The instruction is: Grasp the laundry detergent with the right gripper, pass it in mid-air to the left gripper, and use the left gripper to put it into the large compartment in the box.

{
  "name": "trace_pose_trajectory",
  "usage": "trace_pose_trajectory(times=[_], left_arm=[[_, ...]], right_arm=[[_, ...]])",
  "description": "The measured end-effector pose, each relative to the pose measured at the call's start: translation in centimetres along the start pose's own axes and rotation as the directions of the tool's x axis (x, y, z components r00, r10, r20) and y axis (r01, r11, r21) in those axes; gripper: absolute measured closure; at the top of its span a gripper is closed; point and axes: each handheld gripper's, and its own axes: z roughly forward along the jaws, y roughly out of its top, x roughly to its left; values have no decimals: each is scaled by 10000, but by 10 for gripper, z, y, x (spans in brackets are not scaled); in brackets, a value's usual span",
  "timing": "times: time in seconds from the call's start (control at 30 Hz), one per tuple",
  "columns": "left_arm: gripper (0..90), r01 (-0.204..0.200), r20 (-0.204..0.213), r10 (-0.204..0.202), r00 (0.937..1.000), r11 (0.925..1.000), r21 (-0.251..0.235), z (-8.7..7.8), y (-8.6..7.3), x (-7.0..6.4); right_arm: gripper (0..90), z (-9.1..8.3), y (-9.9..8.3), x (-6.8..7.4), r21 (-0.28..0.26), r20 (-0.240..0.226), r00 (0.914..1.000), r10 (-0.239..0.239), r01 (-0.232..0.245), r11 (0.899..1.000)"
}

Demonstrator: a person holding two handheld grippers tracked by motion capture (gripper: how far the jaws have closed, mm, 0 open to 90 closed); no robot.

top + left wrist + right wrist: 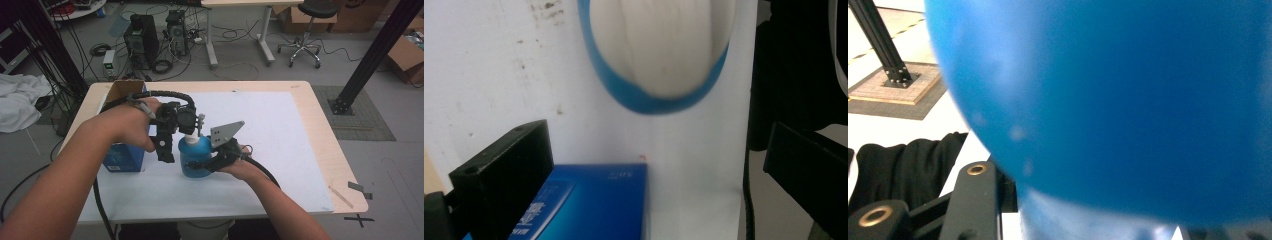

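While the right gripper [220, 155] clamps its jaws on the belly of the blue bottle [194, 157], which stands upright mid-surface on the white mat [280, 150], the left gripper [172, 132] hangs over the bottle's white cap [191, 135], jaws apart, cap not between them. Just left, a blue box [122, 157] crowds the bottle. Farther back an open cardboard box [122, 90] sits.

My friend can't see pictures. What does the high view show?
A person's two hands work on a blue bottle standing on a white mat: the right gripper holds its side, and the left gripper is at its white cap. A blue box stands beside it.
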Motion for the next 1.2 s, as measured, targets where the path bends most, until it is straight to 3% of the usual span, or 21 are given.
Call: trace_pose_trajectory(times=[0.5, 0.83, 1.07, 1.1, 1.13, 1.2], left_arm=[[1, -110, 277, 113, 9996, 9998, -137, 16, 5, -2], [1, -142, 278, 146, 9995, 9998, -139, 19, 7, -2], [1, -79, 192, 82, 9998, 9998, -179, 23, 10, -1], [1, -106, 172, 108, 9998, 9999, -111, 22, 10, -1], [1, -84, 182, 86, 9998, 9999, -127, 23, 11, -1], [2, -92, 164, 93, 9998, 9999, -72, 23, 12, -1]], right_arm=[[476, 18, 1, 1, 94, -23, 10000, 29, -29, 10000], [476, 25, 3, 2, 127, -73, 9999, 94, -93, 9999], [476, 27, 4, 0, -16, 15, 9999, -154, 154, 9999], [476, 27, 5, 2, 118, -77, 10000, 52, -51, 9999], [476, 28, 5, 0, -65, 47, 9997, -232, 233, 9997], [476, 29, 6, 2, 73, -41, 10000, -21, 22, 10000]])
